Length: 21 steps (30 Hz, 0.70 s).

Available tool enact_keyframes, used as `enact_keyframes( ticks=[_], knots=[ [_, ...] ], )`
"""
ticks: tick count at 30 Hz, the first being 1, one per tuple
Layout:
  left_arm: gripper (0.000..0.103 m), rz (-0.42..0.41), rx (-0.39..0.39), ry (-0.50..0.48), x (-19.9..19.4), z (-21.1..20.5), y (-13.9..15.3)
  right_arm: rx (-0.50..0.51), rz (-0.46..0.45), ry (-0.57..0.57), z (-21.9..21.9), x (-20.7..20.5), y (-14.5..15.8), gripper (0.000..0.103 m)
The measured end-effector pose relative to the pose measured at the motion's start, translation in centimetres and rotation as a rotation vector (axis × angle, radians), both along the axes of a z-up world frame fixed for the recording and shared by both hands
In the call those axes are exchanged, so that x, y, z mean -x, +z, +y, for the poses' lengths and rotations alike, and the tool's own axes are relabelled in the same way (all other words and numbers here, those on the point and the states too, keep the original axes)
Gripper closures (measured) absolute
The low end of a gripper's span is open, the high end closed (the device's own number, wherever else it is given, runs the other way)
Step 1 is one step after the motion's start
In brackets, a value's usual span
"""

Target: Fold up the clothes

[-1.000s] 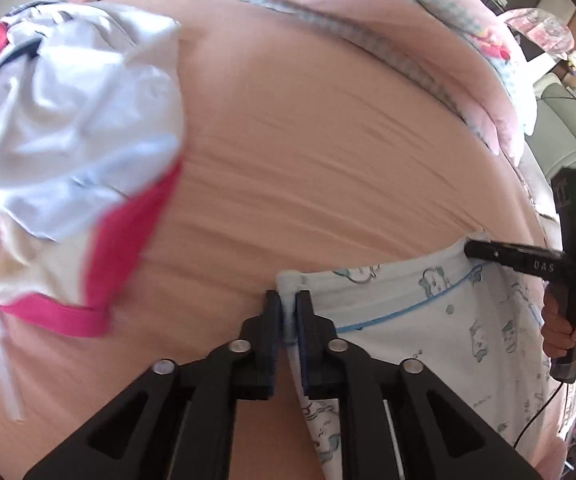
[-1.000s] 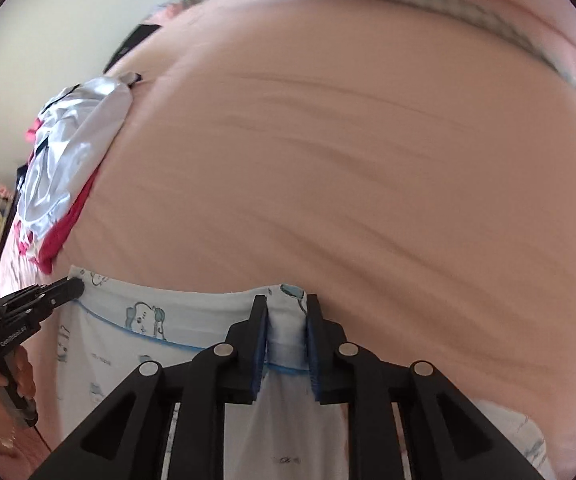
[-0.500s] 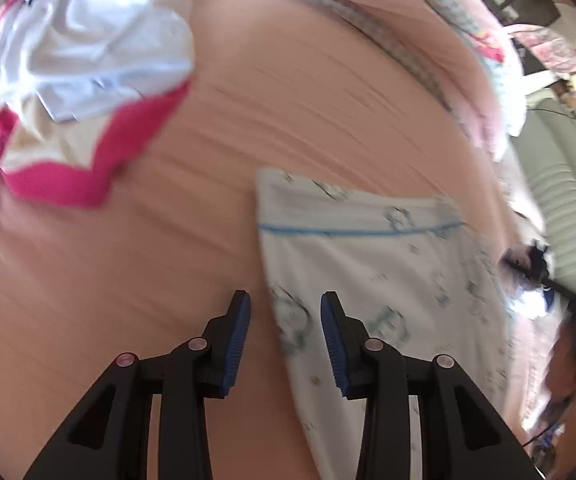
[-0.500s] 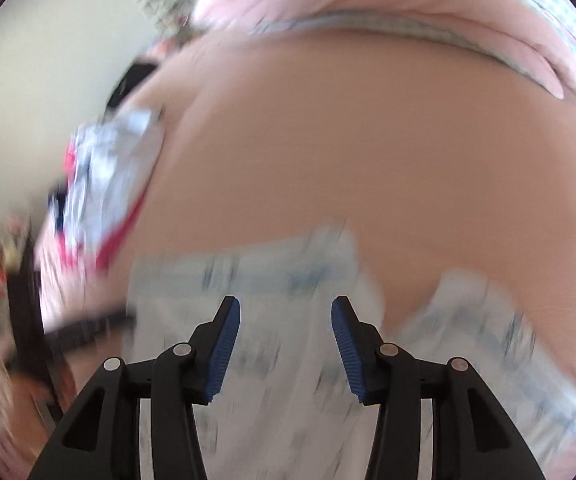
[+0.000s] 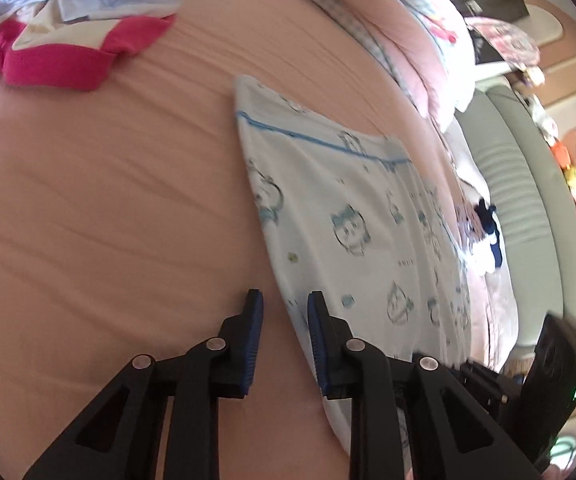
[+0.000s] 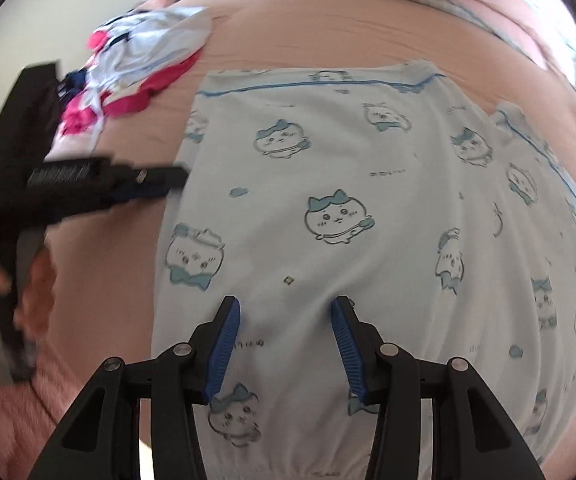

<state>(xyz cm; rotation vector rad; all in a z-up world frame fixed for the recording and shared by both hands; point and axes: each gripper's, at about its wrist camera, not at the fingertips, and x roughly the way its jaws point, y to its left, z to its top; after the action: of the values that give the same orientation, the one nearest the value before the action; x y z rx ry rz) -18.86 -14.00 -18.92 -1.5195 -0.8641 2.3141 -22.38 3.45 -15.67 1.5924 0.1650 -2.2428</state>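
1. Between folds: printed white garment (image 6: 367, 200) spread flat on the pink bed (image 5: 108, 200), blue-piped hem at the far end, gathered waistband nearest the right wrist camera.
2. No fold visible in the main panel yet, though a second printed layer peeks out along its right edge; judged early in the task.
3. Left gripper (image 5: 284, 312) low over the garment's left edge, fingers (image 5: 254, 320) a narrow gap apart after just closing further; cloth edge between them, not visibly pinched.
4. Right gripper (image 6: 286, 320) above the middle of the garment near the waistband, fingers (image 6: 226, 336) spread about halfway after just opening; nothing clamped, contact with the cloth under the tips impossible to judge.
5. Likely next: take hold of one long side at two points and carry it across to halve the width. Calls for both pinches on the same edge, top layer and under layer together, and an even lift so the hem stays square.
6. Pile of other clothes (image 5: 80, 20), white and magenta, well apart at the far left of the bed, untouched.
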Motion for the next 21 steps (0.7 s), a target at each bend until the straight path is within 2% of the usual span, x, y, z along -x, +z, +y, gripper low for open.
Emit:
enact_keyframes(
  ticks=[2, 3, 4, 5, 11, 13, 16, 17, 19, 21],
  knots=[
    [0.083, 0.006, 0.008, -0.019, -1.2, -0.1, 0.0, 0.005, -0.005, -0.045, 0.6, 0.0, 0.4, 0.056],
    [0.087, 0.006, 0.028, -0.022, -1.2, 0.4, -0.1, 0.018, -0.013, -0.059, 1.0, 0.0, 0.5, 0.056],
    [0.097, 0.001, 0.071, -0.013, -1.1, 0.6, 0.0, 0.029, -0.017, -0.073, 1.2, 0.1, 0.8, 0.056],
    [0.102, -0.005, 0.098, -0.005, -1.3, 0.4, 0.1, 0.026, -0.015, -0.078, 1.1, 0.1, 0.8, 0.056],
    [0.103, 0.015, 0.075, 0.021, -2.3, -1.2, 1.0, -0.032, -0.029, -0.095, -2.3, 1.5, -0.3, 0.056],
    [0.103, 0.025, 0.076, 0.037, -2.9, -2.0, 1.4, -0.044, -0.028, -0.093, -2.1, 1.9, -0.2, 0.056],
    [0.103, -0.007, 0.129, 0.067, -3.6, -2.9, 1.1, -0.101, -0.015, -0.102, -2.2, 2.7, -0.8, 0.055],
    [0.103, -0.018, 0.101, 0.074, -3.7, -3.3, 0.8, -0.116, -0.013, -0.113, -1.9, 2.9, -1.0, 0.055],
    [0.103, -0.039, 0.040, 0.087, -3.9, -4.0, 0.3, -0.081, -0.019, -0.145, -0.9, 3.0, -0.9, 0.056],
    [0.102, -0.055, -0.050, 0.072, -3.9, -4.1, 0.0, -0.063, -0.022, -0.156, -0.4, 2.8, -0.7, 0.055]
  ],
)
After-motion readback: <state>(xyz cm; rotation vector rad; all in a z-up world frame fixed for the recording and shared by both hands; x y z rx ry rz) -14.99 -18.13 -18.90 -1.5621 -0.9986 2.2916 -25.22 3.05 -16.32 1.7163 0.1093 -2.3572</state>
